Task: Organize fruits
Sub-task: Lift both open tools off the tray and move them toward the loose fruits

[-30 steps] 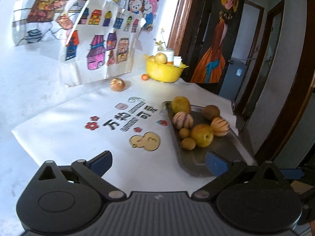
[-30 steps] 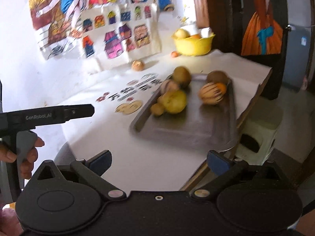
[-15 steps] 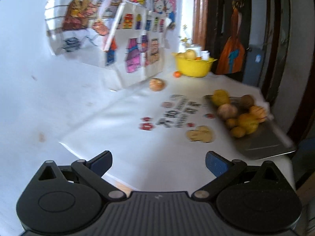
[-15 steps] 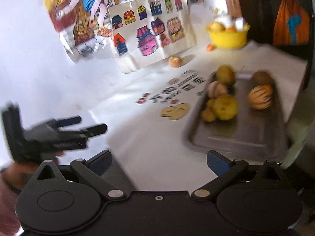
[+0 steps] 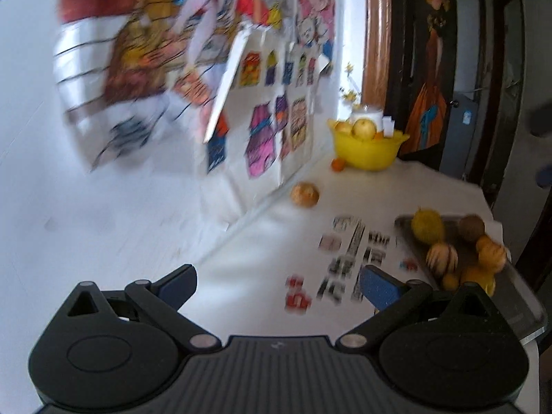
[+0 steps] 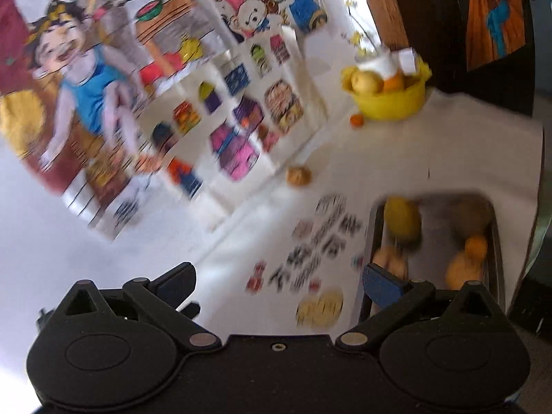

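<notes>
While both frames are smeared by blur, the left gripper [image 5: 277, 281] at lower centre shows its jaws spread wide and holding nothing above bare white tabletop [image 5: 241, 296]; the right gripper [image 6: 277, 277] is likewise released and empty. At lower right, a metal tray [image 5: 524, 305] of fruit [image 5: 441, 258] sits close to the table's right edge. A broad clear strip runs between tray and wall. Beyond, mid-frame, a lone round fruit [image 5: 304, 194] lies beside the propped poster [image 5: 262, 131]. Farthest, at upper right, a yellow bowl [image 5: 367, 150] holds more fruit, a small orange [image 5: 338, 164] touching its base.
</notes>
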A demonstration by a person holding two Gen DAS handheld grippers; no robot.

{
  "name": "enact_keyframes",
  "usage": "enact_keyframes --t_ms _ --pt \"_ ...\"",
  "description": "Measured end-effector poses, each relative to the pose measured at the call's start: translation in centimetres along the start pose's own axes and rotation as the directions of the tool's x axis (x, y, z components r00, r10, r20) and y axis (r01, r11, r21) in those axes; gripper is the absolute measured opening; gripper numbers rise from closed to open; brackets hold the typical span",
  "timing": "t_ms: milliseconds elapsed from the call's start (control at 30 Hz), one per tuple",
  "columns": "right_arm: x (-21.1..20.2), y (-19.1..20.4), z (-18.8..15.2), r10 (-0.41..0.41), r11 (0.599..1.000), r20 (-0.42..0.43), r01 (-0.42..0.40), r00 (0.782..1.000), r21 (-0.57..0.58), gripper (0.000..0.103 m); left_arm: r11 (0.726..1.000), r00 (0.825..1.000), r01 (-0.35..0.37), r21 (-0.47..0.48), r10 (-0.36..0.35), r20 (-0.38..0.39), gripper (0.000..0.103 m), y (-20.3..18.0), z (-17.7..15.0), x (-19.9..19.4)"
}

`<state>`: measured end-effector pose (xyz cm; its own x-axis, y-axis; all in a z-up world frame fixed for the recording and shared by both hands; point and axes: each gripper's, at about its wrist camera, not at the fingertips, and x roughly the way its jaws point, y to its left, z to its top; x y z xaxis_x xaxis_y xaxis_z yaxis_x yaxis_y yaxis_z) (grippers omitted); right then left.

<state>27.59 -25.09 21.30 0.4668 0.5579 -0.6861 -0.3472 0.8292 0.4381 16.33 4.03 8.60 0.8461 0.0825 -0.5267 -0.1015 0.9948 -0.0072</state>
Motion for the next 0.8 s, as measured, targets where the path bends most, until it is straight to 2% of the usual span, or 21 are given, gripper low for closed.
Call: enact_keyframes --t_ms 133,267,367,467,567,700,800 --pt "5.0 0.4 5.1 -0.073 0.997 0.026 0.073 0.997 0.005 0.102 0.999 0.999 0.032 0.018 -0.032 0.0 0.103 -1.0 2.0 4.7" --pt "11.5 -0.8 9.4 -0.149 0.987 0.042 0.147 0.988 0.065 0.102 0.995 0.998 0.058 0.084 -0.058 -0.013 0.103 -2.8 3.0 9.5" --pt "17.1 -2.8 12.4 -0.197 0.976 -0.001 0.196 0.98 0.1 0.102 0.988 0.996 0.087 0.125 -0.084 -0.031 0.103 -3.5 3.4 13.5" --pt "22.0 -4.3 14.8 -0.232 0.971 0.002 0.232 0.973 0.052 0.1 0.989 0.997 0.078 0.122 -0.077 -0.018 0.102 -3.2 3.8 16.6" --pt "25.7 -5.2 16.0 -0.254 0.967 0.046 0.255 0.966 -0.02 0.097 0.994 0.998 0.062 0.091 -0.061 -0.013 0.103 -2.4 4.4 19.7" --pt "29.4 -6.4 16.6 -0.218 0.972 0.086 0.225 0.972 -0.072 0.09 0.995 0.995 0.093 0.047 -0.091 -0.036 0.1 -2.1 4.8 22.4" --pt "32.0 -6.9 16.7 -0.214 0.964 0.119 0.23 0.969 -0.134 0.088 0.991 0.996 0.089 0.099 -0.087 -0.02 0.098 -3.1 4.8 23.5"
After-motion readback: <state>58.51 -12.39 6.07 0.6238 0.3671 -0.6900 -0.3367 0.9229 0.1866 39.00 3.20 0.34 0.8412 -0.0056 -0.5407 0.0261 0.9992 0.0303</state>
